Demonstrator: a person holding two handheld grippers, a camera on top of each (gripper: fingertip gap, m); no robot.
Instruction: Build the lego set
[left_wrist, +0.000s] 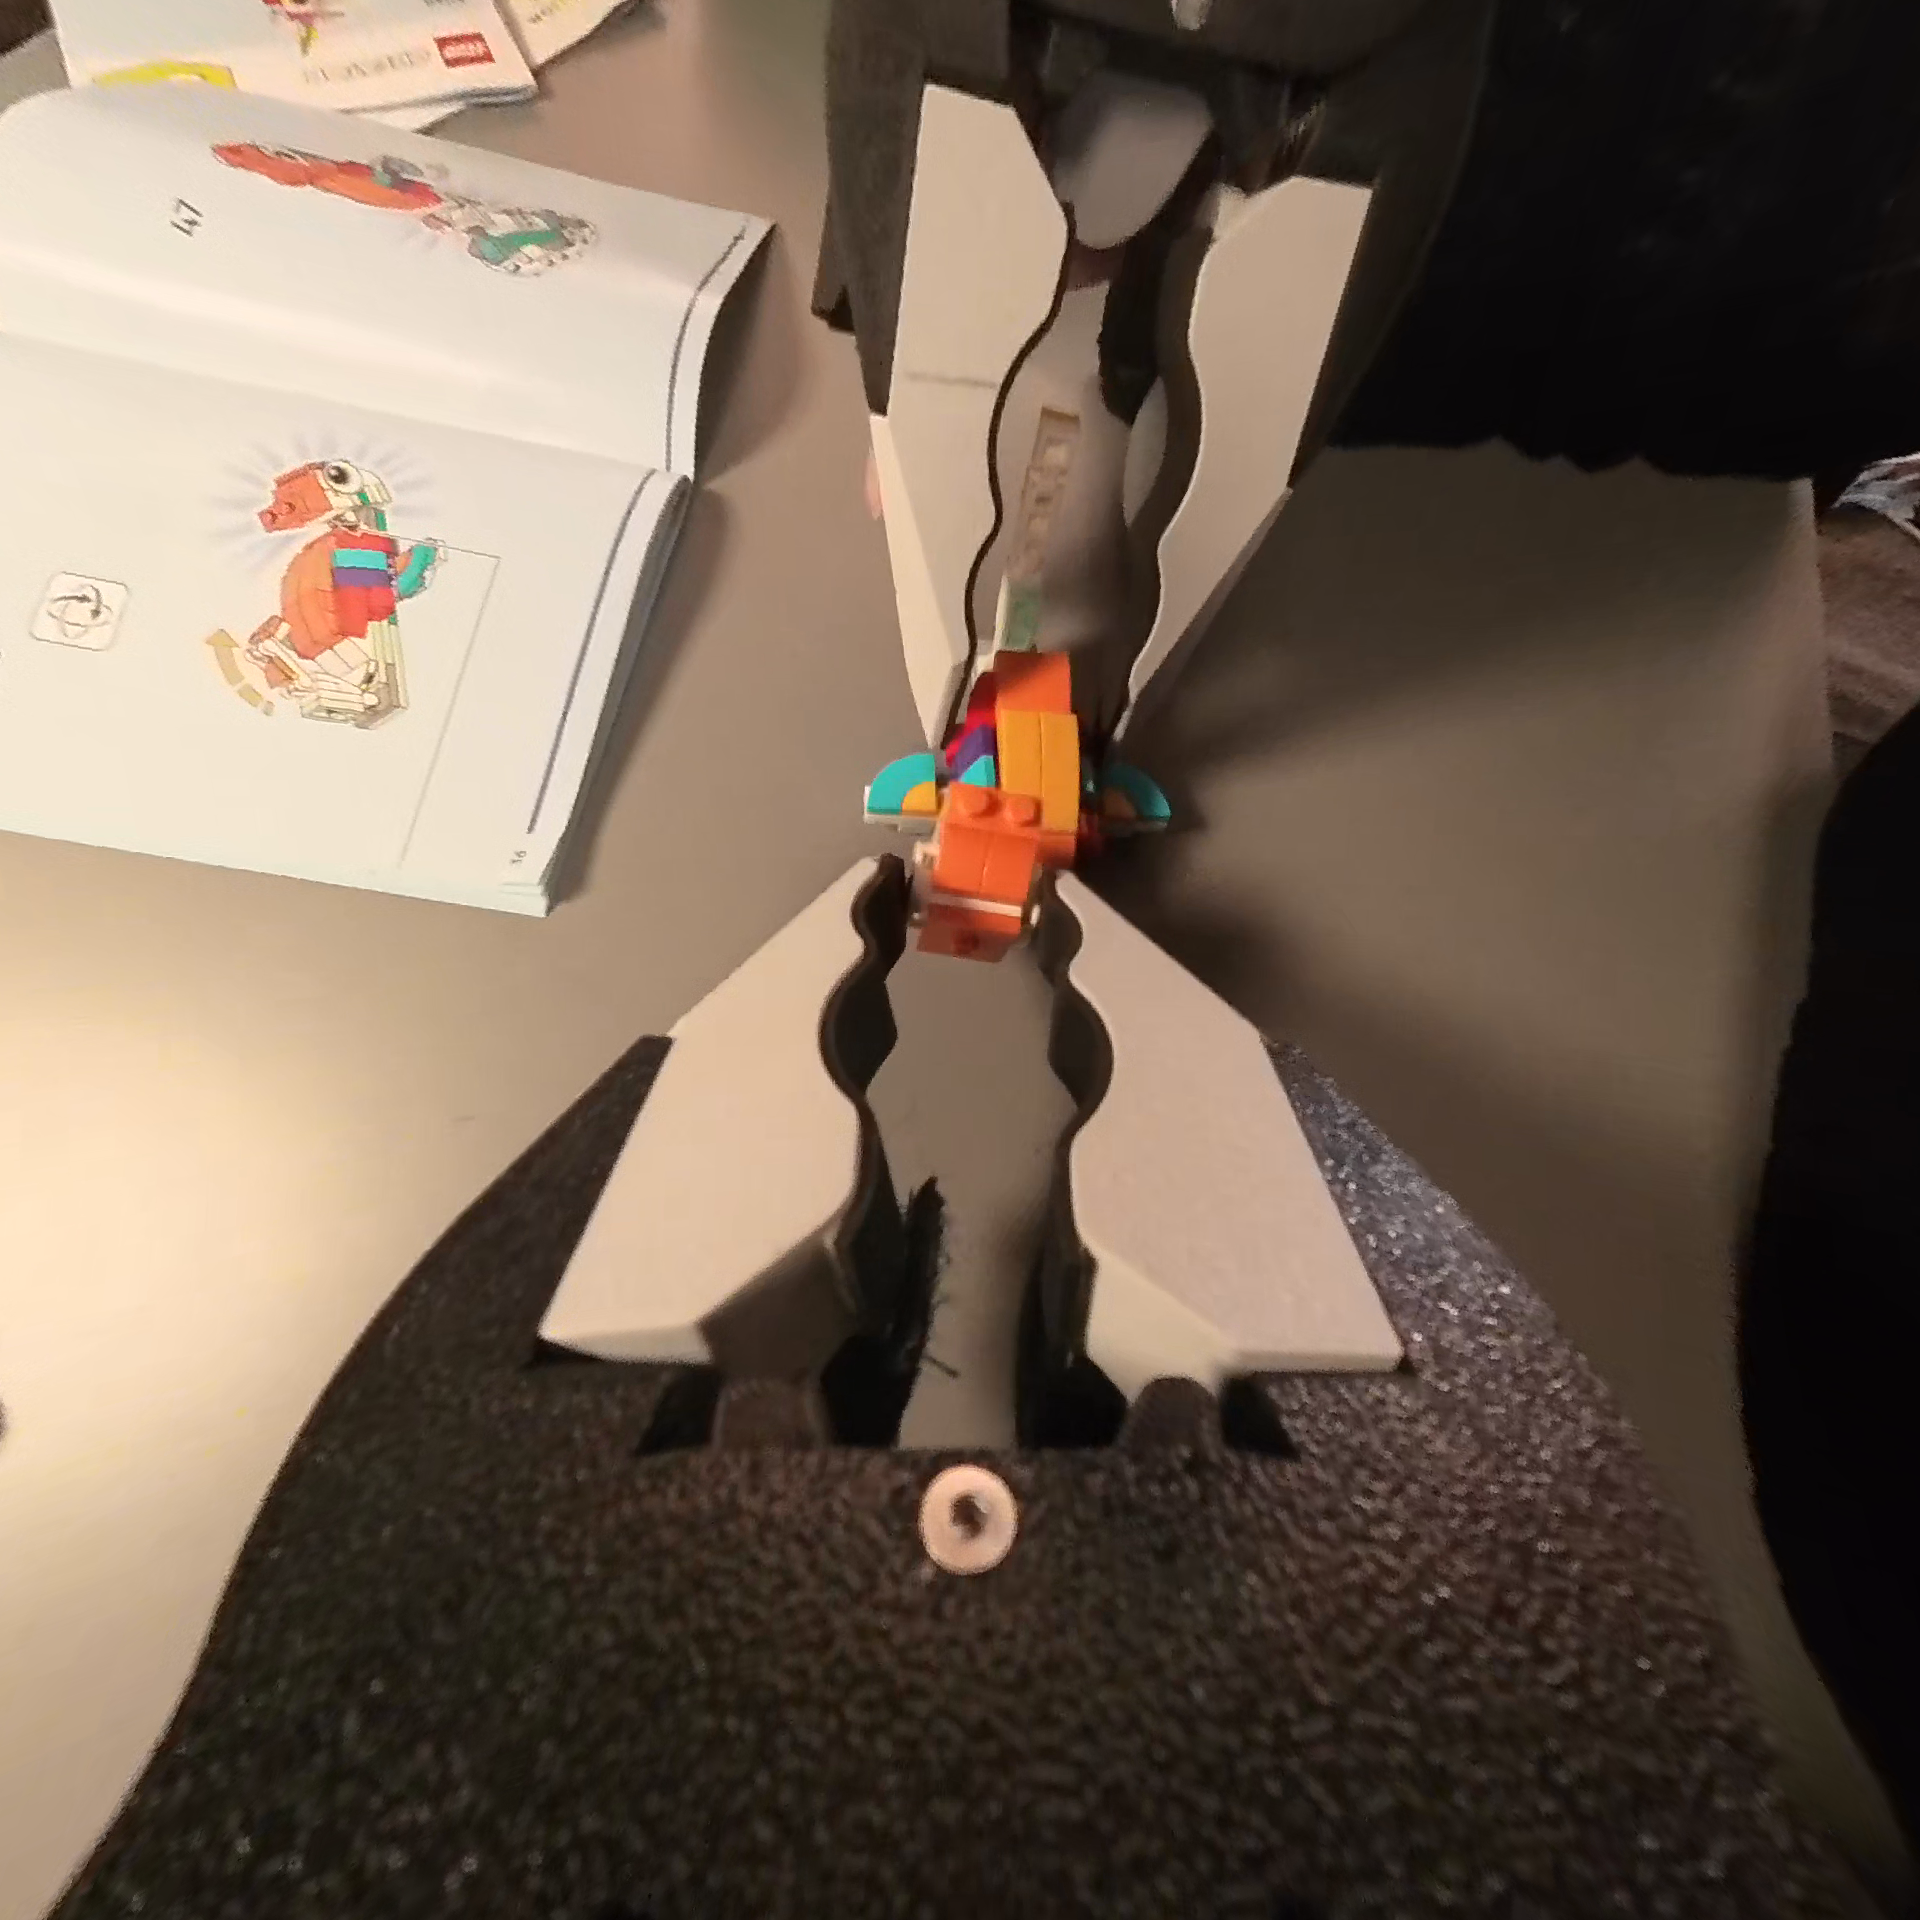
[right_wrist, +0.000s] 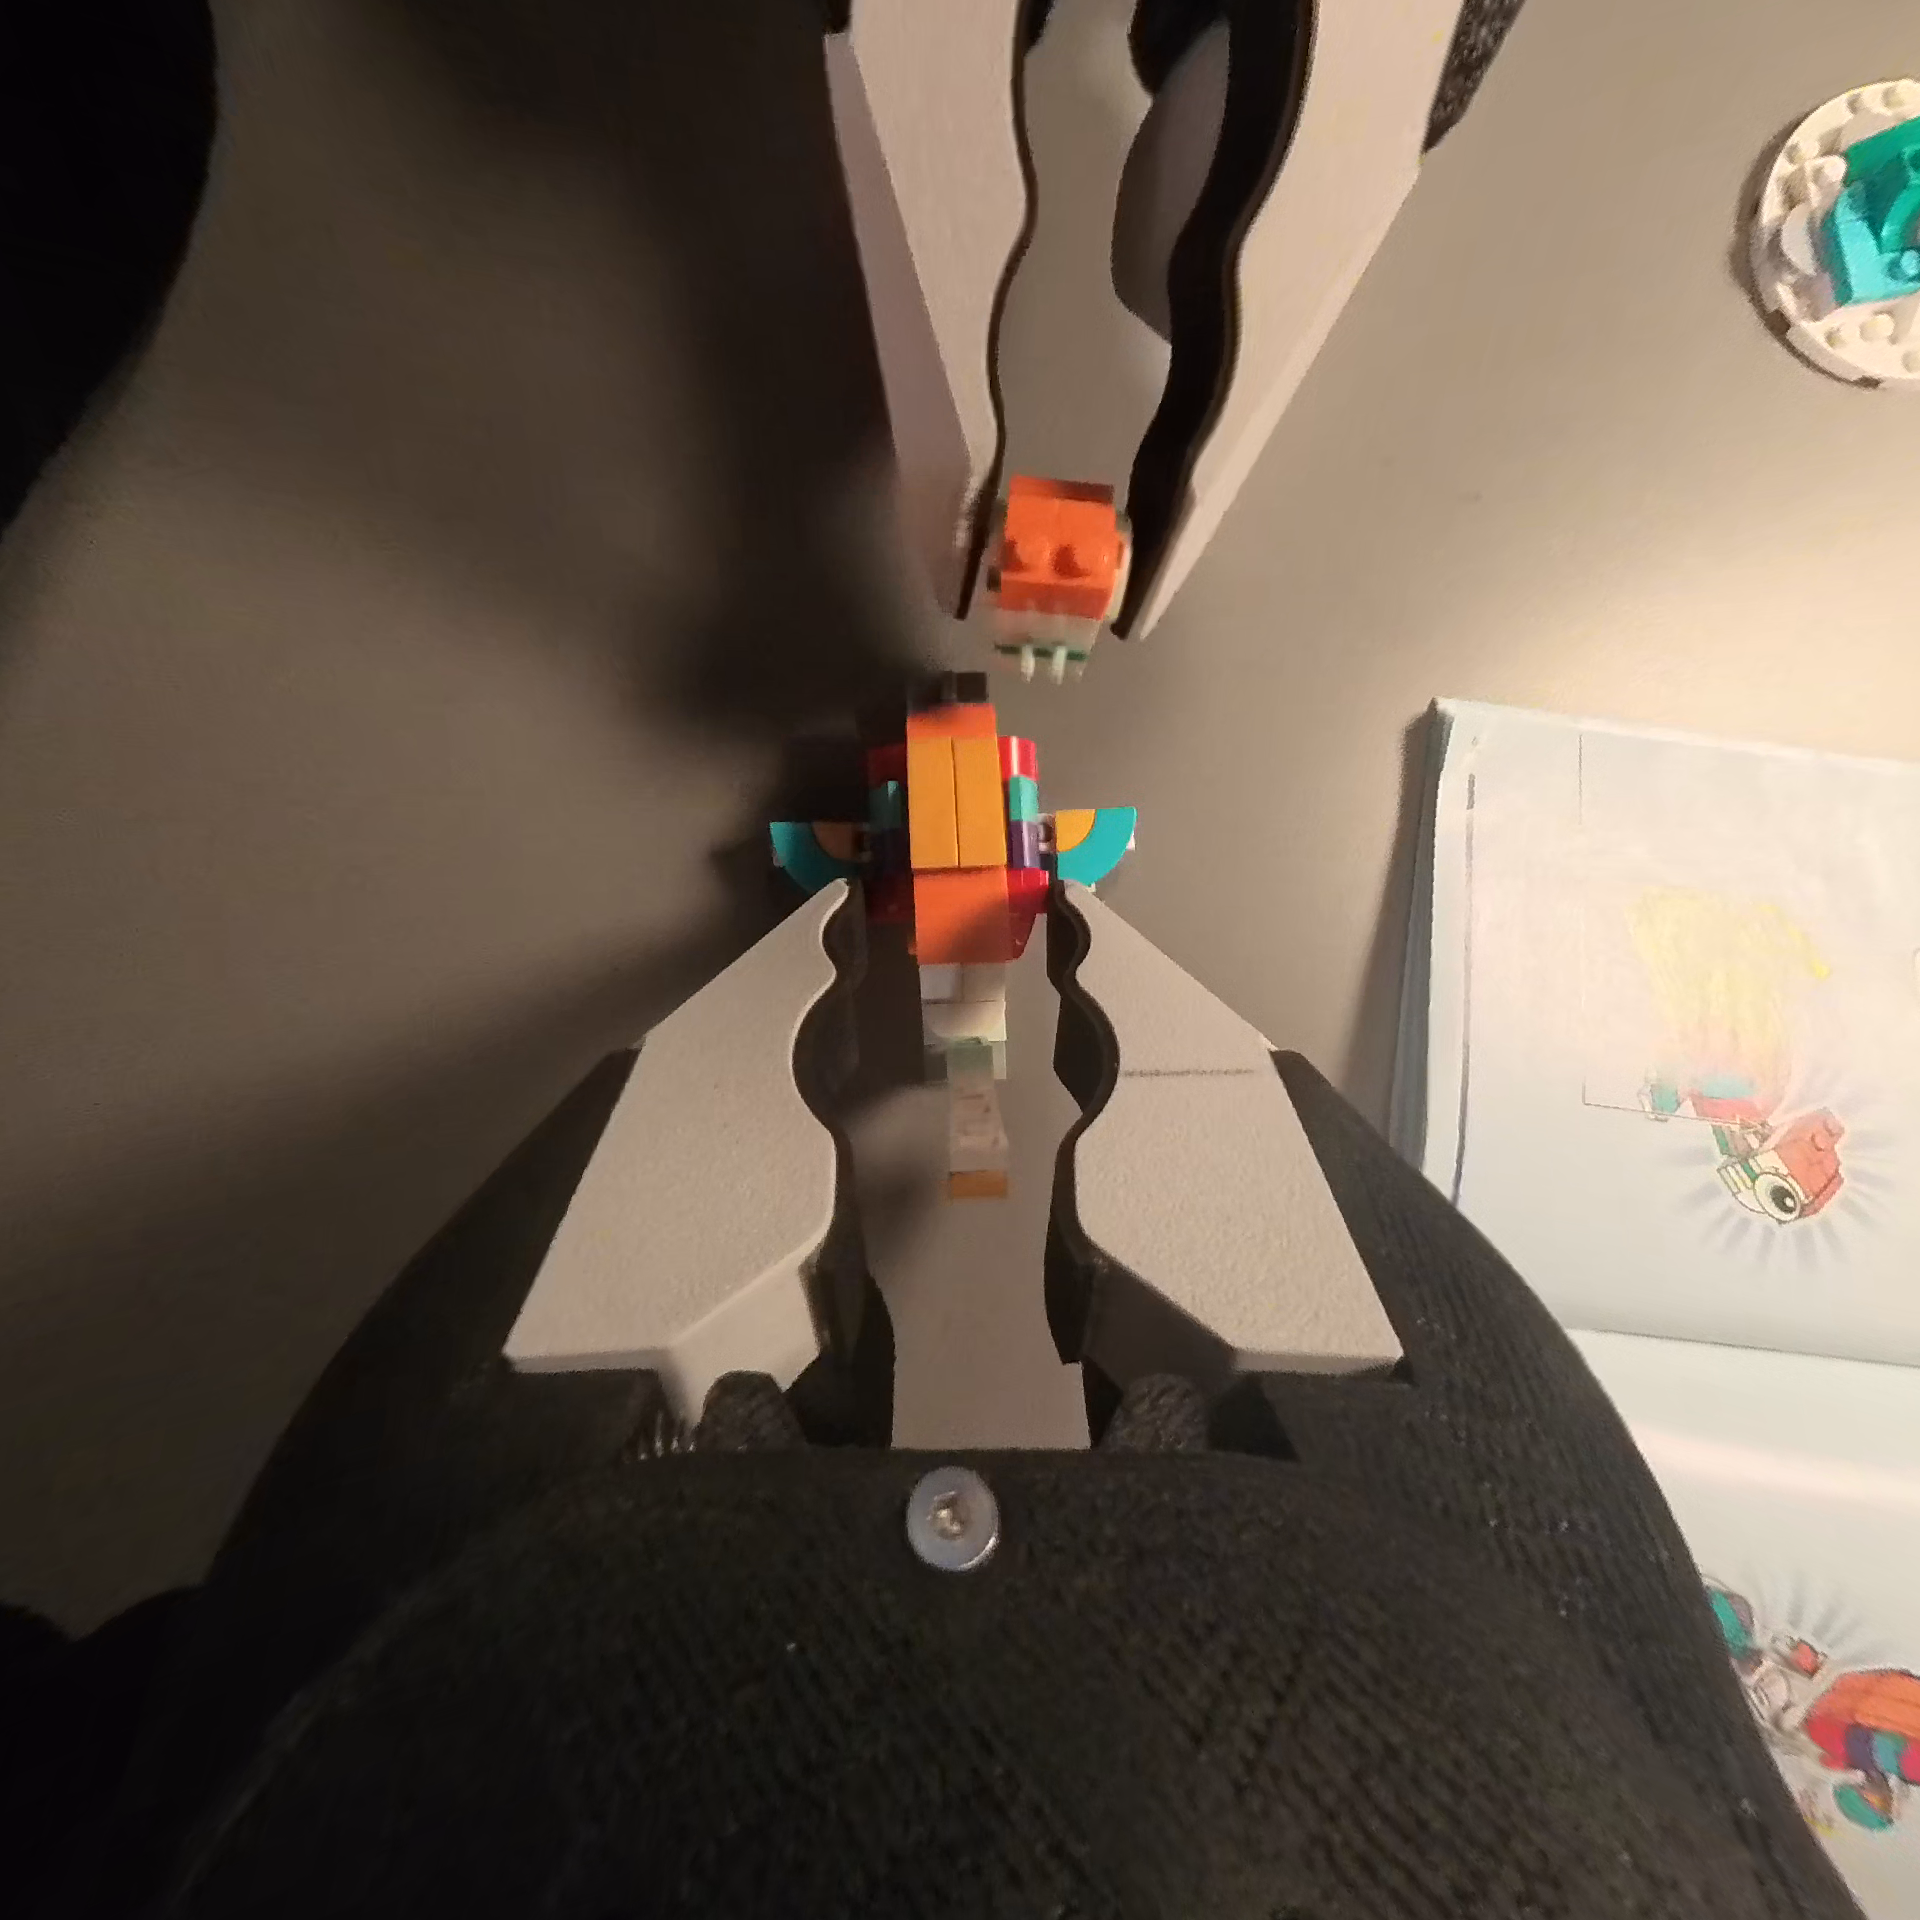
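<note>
Two lego pieces meet nose to nose above a grey table (right_wrist: 468, 520): an orange head (right_wrist: 1055, 561), studded on top with small white pegs below, and a many-coloured body (right_wrist: 961, 831) of orange, yellow, red, purple and teal bricks with teal quarter-round wings out to each side. In the right wrist view a narrow gap separates head and body; in the left wrist view they overlap and it cannot be told whether they touch.

The left gripper (left_wrist: 977, 899) is closed to a narrow gap on the head (left_wrist: 982, 883), its tips pressing both sides. The right gripper (right_wrist: 956, 899) is likewise nearly closed, clamping the lower body, whose pale tail hangs back between its fingers.

Both grippers have smooth pale wedge fingers (right_wrist: 717, 1091) with wavy black inner pads, set in rough black textured mounts.

An open instruction booklet (left_wrist: 343, 540) with glossy pale-blue pages lies flat to one side of the grippers, its near edge close beside them. More booklets (left_wrist: 312, 52) lie beyond. A round white studded base (right_wrist: 1839, 239) carrying a teal piece sits well apart. On the opposite side the tabletop lies open, in deep shadow.
</note>
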